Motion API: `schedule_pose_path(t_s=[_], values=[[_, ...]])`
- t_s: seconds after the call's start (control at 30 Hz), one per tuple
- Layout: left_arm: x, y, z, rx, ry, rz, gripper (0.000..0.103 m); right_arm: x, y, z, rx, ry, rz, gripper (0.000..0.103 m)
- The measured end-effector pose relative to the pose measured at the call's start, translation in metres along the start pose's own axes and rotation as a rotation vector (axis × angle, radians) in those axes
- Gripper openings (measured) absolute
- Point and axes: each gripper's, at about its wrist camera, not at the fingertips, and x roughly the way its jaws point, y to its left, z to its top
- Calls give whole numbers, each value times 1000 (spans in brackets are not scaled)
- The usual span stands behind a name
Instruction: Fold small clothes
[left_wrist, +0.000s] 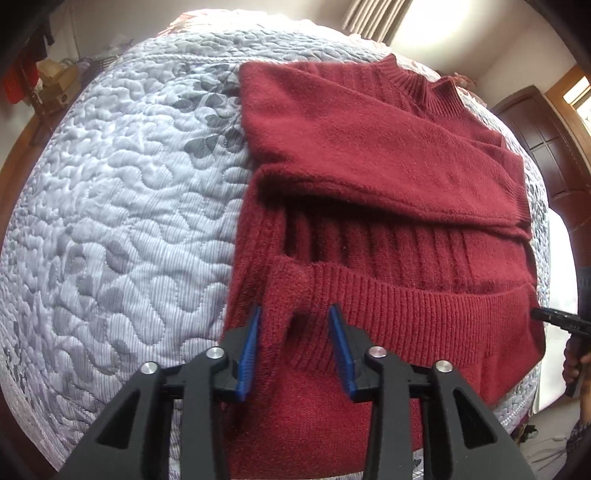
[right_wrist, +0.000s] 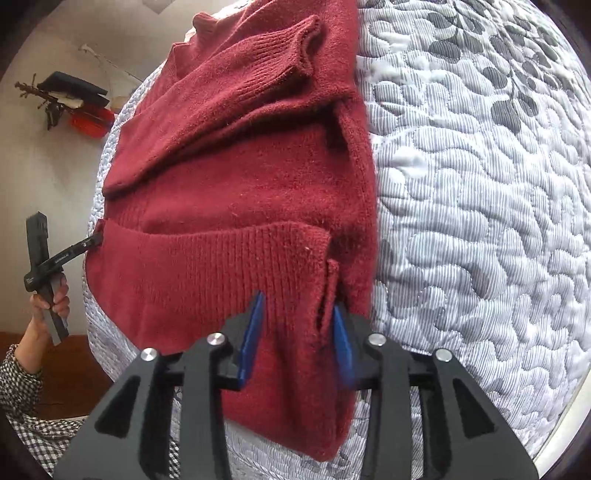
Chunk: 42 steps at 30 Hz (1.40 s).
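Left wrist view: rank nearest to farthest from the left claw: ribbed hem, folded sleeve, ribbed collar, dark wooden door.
1. Ribbed hem of the dark red knit sweater, between the left claw fingers.
2. Folded sleeve, across mid-sweater.
3. Ribbed collar, at the far end.
4. Dark wooden door, far right, beyond the bed.

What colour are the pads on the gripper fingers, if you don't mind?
Blue pads on black fingers, clearest in the left wrist view.

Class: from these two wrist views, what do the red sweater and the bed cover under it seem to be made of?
Red sweater: looks like soft knit, perhaps wool or acrylic; fuzzy matte surface, ribbed hem and cuffs.
Bed cover: looks like quilted woven cloth, likely cotton or a blend; stitched wavy lines, puffy padding, printed grey leaves.
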Motion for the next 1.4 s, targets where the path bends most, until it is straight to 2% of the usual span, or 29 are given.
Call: schedule_pose_path(t_s=[0.03,0.17,0.2,0.23,0.3,0.33,0.5,0.63,0.73,0.93,1.1,1.27,1.4], values=[[3,-4,1,17,12,2,49,2,2,2,-12,8,-7,43],[19,-18,5,57,50,49,50,15,15,10,-57,39,-50,45],[20,-19,6,58,48,55,44,16,19,11,-74,38,-61,40],[20,-22,6,61,43,54,32,16,23,11,-96,35,-75,26],[13,-27,5,74,23,55,19,13,30,9,-130,29,-96,7],[8,-30,4,79,5,44,13,9,31,8,-134,17,-88,7],[-23,-40,-1,95,-89,-14,13,-29,25,4,-79,-83,57,6],[-45,-32,12,-11,-156,-93,12,-52,20,10,-48,-146,101,6],[-63,-18,28,-51,-215,-116,12,-71,17,21,-43,-195,110,6],[-88,-22,77,-38,-321,-125,12,-97,22,67,-73,-287,117,6],[-79,-28,132,-27,-366,-102,12,-94,27,128,-83,-315,89,6],[-57,-20,181,-67,-375,-87,12,-80,29,192,-71,-325,77,6],[-23,-12,202,-89,-319,-40,13,-52,22,229,-44,-284,62,6]])
